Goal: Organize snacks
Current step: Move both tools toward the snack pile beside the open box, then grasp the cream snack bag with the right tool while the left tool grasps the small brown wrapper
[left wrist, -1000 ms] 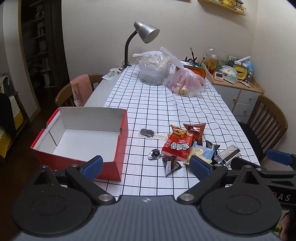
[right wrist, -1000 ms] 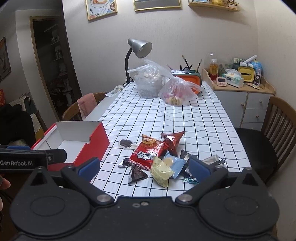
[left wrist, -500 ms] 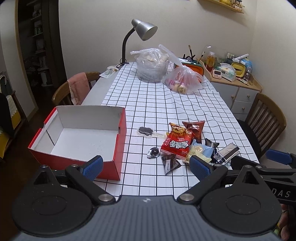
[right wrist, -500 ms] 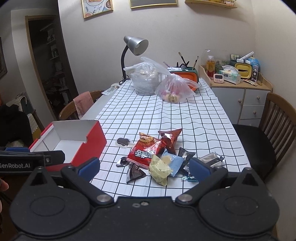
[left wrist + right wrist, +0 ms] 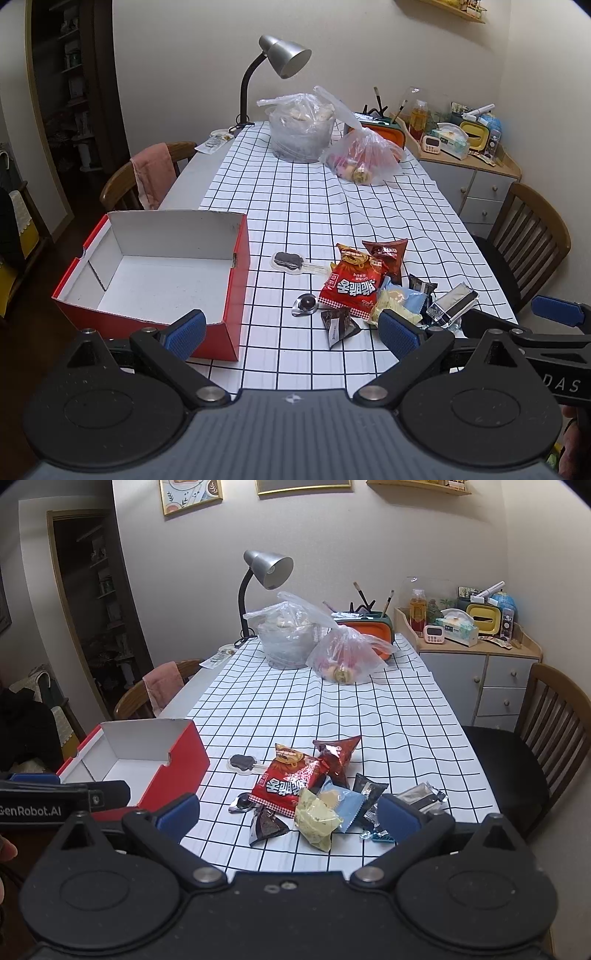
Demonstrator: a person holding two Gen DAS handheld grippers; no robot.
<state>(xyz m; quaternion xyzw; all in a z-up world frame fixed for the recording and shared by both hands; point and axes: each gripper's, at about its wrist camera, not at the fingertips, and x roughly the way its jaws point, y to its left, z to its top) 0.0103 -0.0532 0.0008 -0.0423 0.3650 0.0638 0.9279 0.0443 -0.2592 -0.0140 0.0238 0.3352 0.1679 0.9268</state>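
Dim, even indoor light; soft shadows; sharp centre; fisheye bending and dark vignette at the corners.

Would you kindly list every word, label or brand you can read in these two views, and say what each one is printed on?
"GenRobot.AI" (first letter partly cut off): on the left claw body, seen from the right wrist view.
"DAS": end of a cut-off word on the right claw body.
"REO": partial brand on the dark brown packet.
Large white Korean lettering on the red snack bag: visible, not reliably readable.
Other wrappers and sideboard items: too small.
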